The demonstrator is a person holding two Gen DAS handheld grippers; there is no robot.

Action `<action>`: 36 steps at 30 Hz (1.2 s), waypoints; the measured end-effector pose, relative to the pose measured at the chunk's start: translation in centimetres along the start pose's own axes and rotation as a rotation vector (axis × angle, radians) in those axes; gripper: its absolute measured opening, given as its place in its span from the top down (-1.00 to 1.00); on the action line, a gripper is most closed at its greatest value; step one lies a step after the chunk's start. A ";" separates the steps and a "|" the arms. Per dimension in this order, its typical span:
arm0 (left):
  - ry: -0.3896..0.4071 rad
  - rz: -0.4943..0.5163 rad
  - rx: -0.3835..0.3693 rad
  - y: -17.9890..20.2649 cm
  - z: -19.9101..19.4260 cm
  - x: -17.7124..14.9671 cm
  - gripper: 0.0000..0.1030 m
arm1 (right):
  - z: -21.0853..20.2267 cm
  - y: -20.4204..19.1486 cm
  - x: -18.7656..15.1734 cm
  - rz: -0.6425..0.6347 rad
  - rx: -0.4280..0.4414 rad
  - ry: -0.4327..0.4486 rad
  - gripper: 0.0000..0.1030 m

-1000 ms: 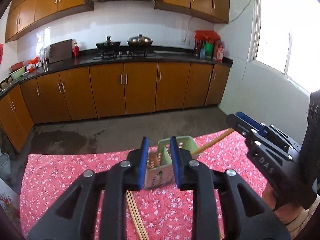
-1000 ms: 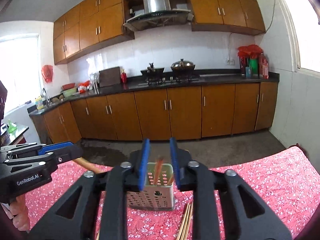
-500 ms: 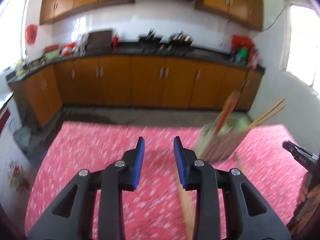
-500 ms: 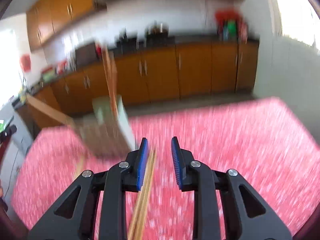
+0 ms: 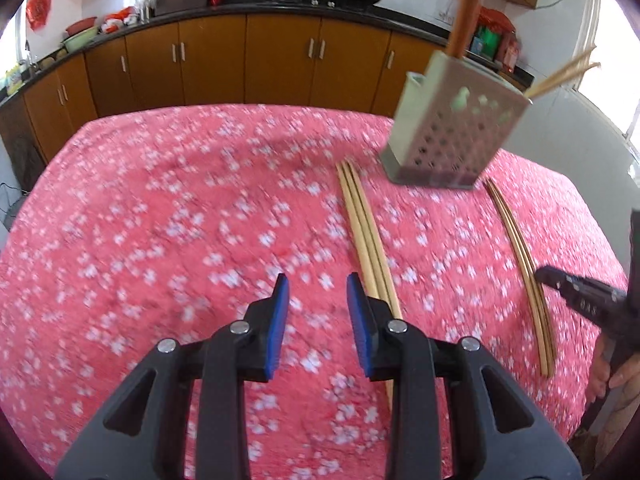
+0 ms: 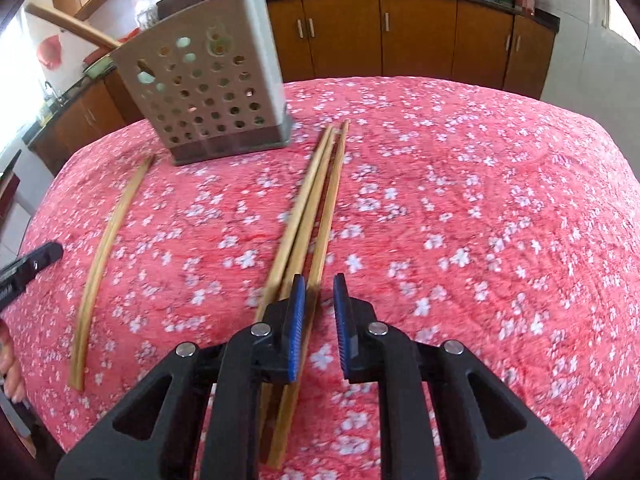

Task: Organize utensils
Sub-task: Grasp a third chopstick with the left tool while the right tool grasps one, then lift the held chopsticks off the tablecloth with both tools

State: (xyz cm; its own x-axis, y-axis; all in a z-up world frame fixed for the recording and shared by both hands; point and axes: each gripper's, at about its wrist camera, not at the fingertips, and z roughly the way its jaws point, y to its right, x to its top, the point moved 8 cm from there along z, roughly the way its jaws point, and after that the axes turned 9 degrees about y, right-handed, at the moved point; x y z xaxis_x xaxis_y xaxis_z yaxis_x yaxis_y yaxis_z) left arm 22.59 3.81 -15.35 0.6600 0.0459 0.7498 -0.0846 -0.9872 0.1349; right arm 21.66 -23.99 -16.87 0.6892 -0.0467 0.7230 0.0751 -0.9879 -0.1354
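Note:
A grey-green perforated utensil holder (image 5: 452, 128) stands on the red flowered tablecloth (image 5: 160, 220), with a wooden handle and chopsticks sticking out; it also shows in the right wrist view (image 6: 208, 84). A bundle of bamboo chopsticks (image 5: 366, 232) lies in front of it, seen in the right wrist view (image 6: 316, 196). A second pair of chopsticks (image 5: 520, 256) lies apart, also in the right wrist view (image 6: 108, 244). My left gripper (image 5: 316, 300) is open and empty above the cloth. My right gripper (image 6: 318, 304) is open and empty, just right of the bundle.
The table edge drops off to a kitchen floor. Brown cabinets (image 5: 280, 56) and a dark counter with pots line the back wall. The other gripper shows at the right edge (image 5: 580, 300) of the left wrist view and the left edge (image 6: 28, 268) of the right.
Both grippers have pulled back from the holder and tilted down toward the cloth. The chopsticks on the table have come into full view. Both stay open and empty.

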 end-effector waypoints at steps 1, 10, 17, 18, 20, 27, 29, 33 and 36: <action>-0.001 0.004 -0.012 0.4 0.0 -0.5 0.41 | 0.2 0.4 0.0 0.003 -0.014 -0.001 0.74; -0.016 0.058 -0.073 2.7 0.0 -2.3 0.67 | 0.5 2.2 0.6 -0.002 -0.083 0.032 0.85; -0.044 0.104 -0.070 3.7 0.5 -3.4 0.72 | 0.6 2.6 0.7 -0.017 -0.084 0.038 0.85; -0.040 0.120 -0.054 3.8 0.4 -3.4 0.72 | 0.6 2.5 0.7 -0.019 -0.085 0.039 0.85; -0.041 0.133 -0.039 3.8 0.5 -3.5 0.72 | 0.4 2.3 0.6 -0.028 -0.089 0.040 0.85; -0.052 0.155 0.010 3.5 1.3 -3.5 0.79 | -0.5 1.4 -0.3 -0.044 -0.066 0.053 0.84; -0.049 0.154 0.032 2.9 1.9 -2.9 0.81 | -0.5 1.5 -0.1 -0.044 -0.069 0.059 0.85; -0.037 0.098 0.104 -0.7 3.3 -1.0 0.82 | 0.0 3.0 0.6 -0.006 -0.110 0.076 0.85; -0.027 0.040 0.133 -3.2 3.9 0.2 0.77 | 0.2 4.1 1.2 0.012 -0.126 0.091 0.85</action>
State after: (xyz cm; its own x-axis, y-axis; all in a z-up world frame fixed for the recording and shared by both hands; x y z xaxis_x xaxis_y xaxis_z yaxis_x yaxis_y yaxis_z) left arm 25.88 6.41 -18.13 0.6783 0.0035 0.7348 -0.0129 -0.9998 0.0168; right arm 22.93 -28.11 -16.73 0.6209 -0.0665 0.7810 -0.0280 -0.9976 -0.0627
